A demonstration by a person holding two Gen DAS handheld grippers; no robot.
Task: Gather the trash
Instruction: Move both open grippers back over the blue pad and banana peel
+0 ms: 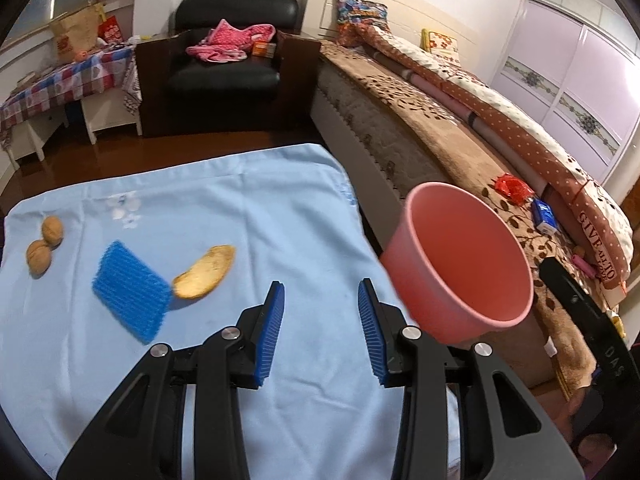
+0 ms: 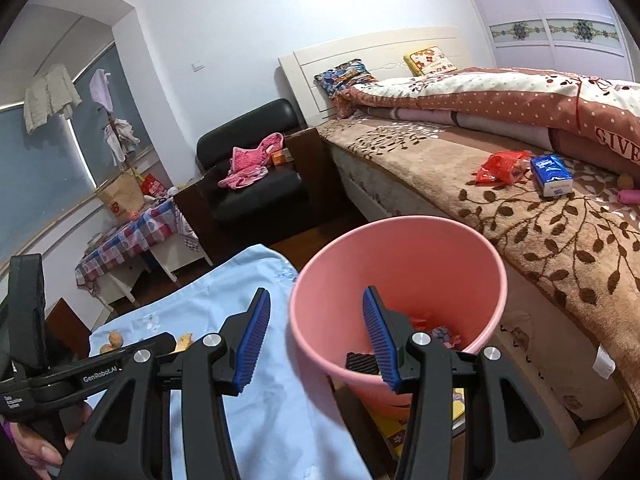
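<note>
On the light blue cloth (image 1: 240, 220) lie two walnuts (image 1: 44, 246), a blue ribbed pad (image 1: 130, 292) and a yellowish peel (image 1: 206, 272) touching the pad's corner. My left gripper (image 1: 320, 292) hovers open over the cloth to the right of the peel, nothing between its fingers. The pink bin (image 1: 464, 256) stands off the cloth's right edge, beside the bed. In the right wrist view my right gripper (image 2: 316, 300) is open, one finger over the cloth and the other over the mouth of the pink bin (image 2: 400, 240). A black ribbed piece (image 2: 362, 362) and coloured wrappers (image 2: 438, 334) lie inside.
The bed (image 2: 540, 248) runs along the right, with a red wrapper bag (image 2: 500, 168) and a blue tissue pack (image 2: 552, 174) on its blanket. A black armchair (image 1: 228, 64) with pink clothes and a checked-cloth table (image 1: 60, 84) stand behind. Something yellow (image 2: 400, 428) lies under the bin.
</note>
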